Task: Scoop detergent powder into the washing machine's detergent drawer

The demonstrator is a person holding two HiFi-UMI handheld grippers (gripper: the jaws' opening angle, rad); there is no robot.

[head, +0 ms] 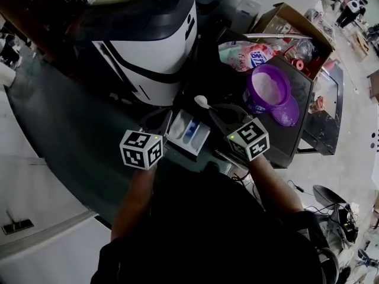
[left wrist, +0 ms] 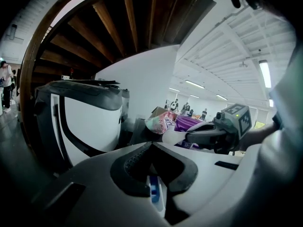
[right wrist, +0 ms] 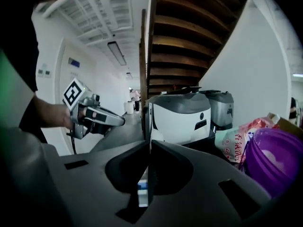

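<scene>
Although small in the head view, the detergent drawer (head: 200,142) reads as a shallow, rectangular tray of white plastic with a blue insert (head: 190,129) in one compartment. It lies on the dark surface (head: 71,129) just in front of the washing machine (head: 151,55), a rounded white body with a glossy dark-grey top and trim. The drawer's long axis runs from the machine toward the person.

The scoop (head: 201,102) is smooth white plastic with a small rounded bowl and a thin flat handle. Its long axis points away from the person, bowl toward the machine, near the drawer's far end. Its height over the drawer cannot be told.

The right tongs (head: 213,110) are closed on the scoop's handle, which shows as a thin white strip between the ribbed dark pads. The right forearm reaches forward from the lower right.

The left tongs (head: 164,120) are closed tip to tip with nothing visible between them. They sit at the drawer's left edge, and the left forearm runs nearly parallel to the right.

To the right, a translucent purple tub (head: 268,87) of pale powder stands open. Its round lid (head: 286,112) lies beside it, and a crinkled printed bag (head: 249,57) lies behind it.
</scene>
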